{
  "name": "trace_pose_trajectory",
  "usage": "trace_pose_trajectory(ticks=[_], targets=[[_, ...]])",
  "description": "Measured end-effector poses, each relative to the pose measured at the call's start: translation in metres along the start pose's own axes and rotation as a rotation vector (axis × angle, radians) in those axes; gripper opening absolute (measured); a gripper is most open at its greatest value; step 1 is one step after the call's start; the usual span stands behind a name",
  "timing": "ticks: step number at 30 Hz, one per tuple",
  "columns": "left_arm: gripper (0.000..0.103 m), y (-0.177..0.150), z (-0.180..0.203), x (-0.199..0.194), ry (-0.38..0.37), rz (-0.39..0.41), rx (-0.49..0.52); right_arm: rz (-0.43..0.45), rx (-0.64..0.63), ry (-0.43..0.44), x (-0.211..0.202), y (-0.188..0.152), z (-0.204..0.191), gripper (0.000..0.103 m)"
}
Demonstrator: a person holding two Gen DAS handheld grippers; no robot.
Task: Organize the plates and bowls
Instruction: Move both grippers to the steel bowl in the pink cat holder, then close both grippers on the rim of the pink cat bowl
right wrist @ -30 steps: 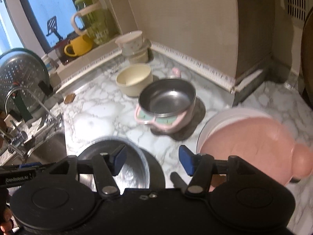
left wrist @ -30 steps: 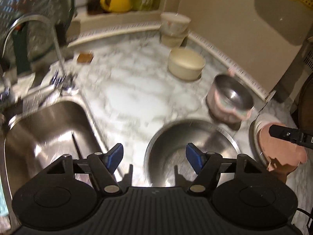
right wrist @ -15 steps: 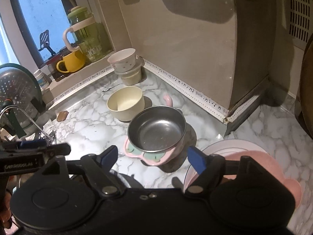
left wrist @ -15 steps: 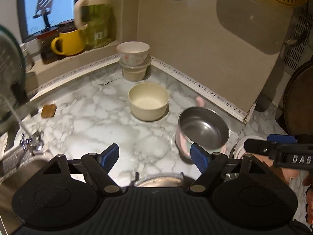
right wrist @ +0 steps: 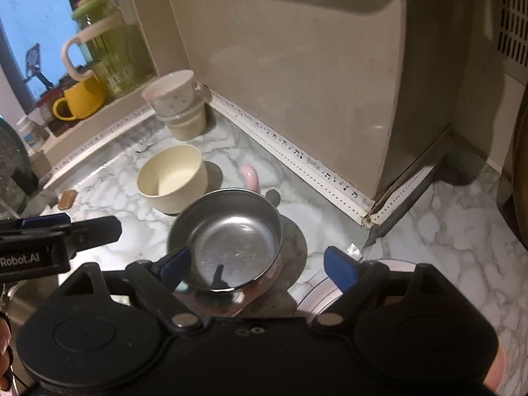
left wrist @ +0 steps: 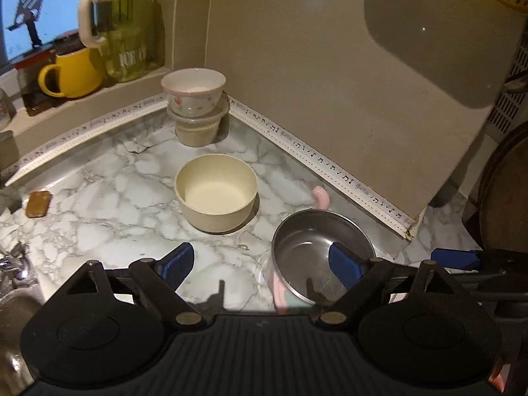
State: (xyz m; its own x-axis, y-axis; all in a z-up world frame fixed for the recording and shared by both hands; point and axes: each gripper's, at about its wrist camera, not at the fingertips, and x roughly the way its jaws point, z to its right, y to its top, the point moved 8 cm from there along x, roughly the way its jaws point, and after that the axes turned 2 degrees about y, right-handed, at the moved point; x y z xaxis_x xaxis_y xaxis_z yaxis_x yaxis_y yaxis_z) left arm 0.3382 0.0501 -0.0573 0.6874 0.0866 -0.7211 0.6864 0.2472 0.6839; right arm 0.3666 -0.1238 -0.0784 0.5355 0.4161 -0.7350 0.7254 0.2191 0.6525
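Both views have swung off the sink toward the back corner of the surface (left wrist: 99, 204), and your left hand-held gripper (left wrist: 260, 265) and right hand-held gripper (right wrist: 255, 265) have just been opening; both stand apart, nothing between the pads. You look lined up to gather bowls: the steel bowl (right wrist: 227, 234) in its pink holder sits nearest, the plain cream bowl (left wrist: 216, 191) behind it, the stacked bowls (left wrist: 194, 105) in the corner.
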Motion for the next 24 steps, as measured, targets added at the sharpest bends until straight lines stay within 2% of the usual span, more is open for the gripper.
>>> trace_pose_trajectory(ticks=[5, 12, 18, 19, 21, 23, 24], targets=[[0.089, 0.001, 0.004, 0.026, 0.057, -0.031, 0.033, -0.052, -0.001, -0.008, 0.023, -0.001, 0.007, 0.08], [0.089, -0.001, 0.0, 0.059, 0.094, -0.089, 0.033, -0.1, 0.053, -0.006, 0.043, -0.004, 0.021, 0.071], [0.088, -0.006, 0.002, 0.075, 0.097, -0.124, 0.017, -0.107, 0.031, -0.018, 0.05, -0.002, 0.023, 0.061], [0.085, -0.006, 0.003, 0.076, 0.095, -0.127, 0.017, -0.109, 0.03, -0.021, 0.052, -0.002, 0.024, 0.058], [0.071, -0.007, 0.004, 0.08, 0.096, -0.136, 0.021, -0.115, 0.035, -0.019, 0.055, -0.002, 0.025, 0.053], [0.064, -0.008, 0.004, 0.084, 0.096, -0.15, 0.021, -0.119, 0.04, -0.015, 0.057, -0.002, 0.025, 0.043], [0.059, -0.009, 0.005, 0.086, 0.093, -0.157, 0.019, -0.12, 0.043, -0.013, 0.057, -0.003, 0.026, 0.042]])
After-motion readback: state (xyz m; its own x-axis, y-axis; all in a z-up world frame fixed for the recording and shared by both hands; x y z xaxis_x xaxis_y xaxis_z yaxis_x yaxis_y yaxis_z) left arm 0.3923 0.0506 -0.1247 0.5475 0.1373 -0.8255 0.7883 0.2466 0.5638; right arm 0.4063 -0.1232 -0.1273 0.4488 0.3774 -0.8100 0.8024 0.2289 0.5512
